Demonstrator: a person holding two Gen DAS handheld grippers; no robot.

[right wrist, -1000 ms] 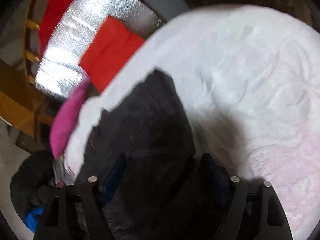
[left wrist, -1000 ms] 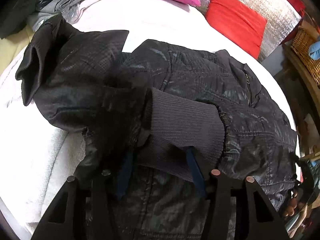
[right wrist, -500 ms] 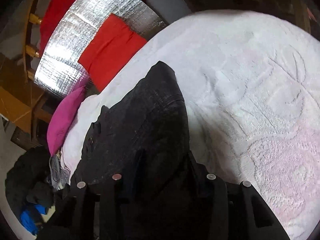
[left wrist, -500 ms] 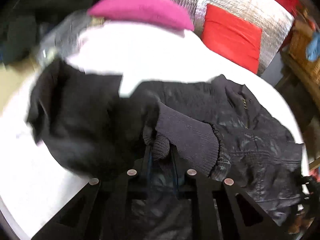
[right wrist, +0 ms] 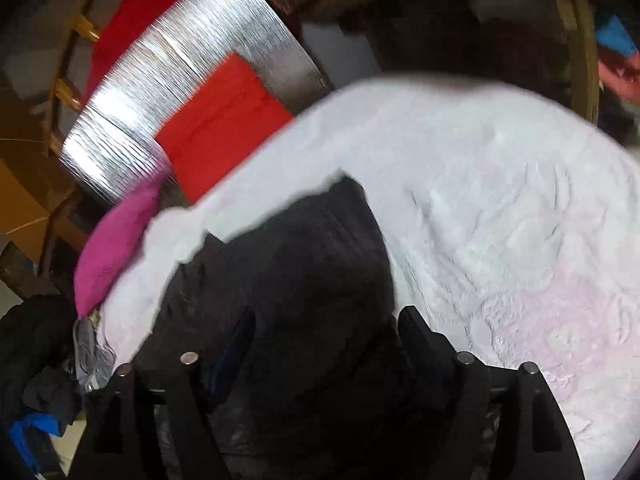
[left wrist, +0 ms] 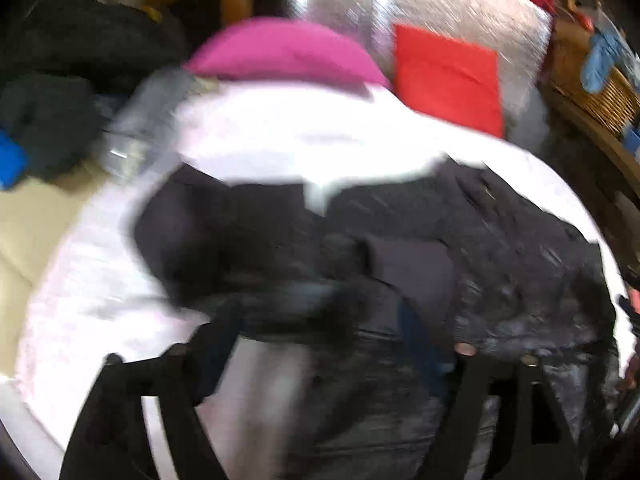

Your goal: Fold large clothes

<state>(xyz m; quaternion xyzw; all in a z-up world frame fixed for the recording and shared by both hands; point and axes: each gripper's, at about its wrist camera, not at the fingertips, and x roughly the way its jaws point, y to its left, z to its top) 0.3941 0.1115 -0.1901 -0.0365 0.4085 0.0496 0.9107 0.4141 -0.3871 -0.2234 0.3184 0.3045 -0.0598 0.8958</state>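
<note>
Both grippers have lifted away from the jacket since half a second ago, and their jaws, then nearly closed on the fabric, now stand wide and are opening. The left gripper hovers over the ribbed cuff it had pinched; cloth lies under the gap between its fingers, but the blur hides whether any pad touches it. The right gripper frames a dark fold of the jacket with both fingers apart from it, holding nothing.

Only the left wrist view shows the cuff and the sleeve folded across the body, along with a wicker basket at the far right. Only the right wrist view shows the embossed pattern of the white bedspread and the bare stretch beside the garment. Both catch the pink pillow, the red cushion and the silver panel.

The jacket lies on the bedspread, long axis running left to right in the left view, its pointed end aimed up toward the red cushion in the right view.
</note>
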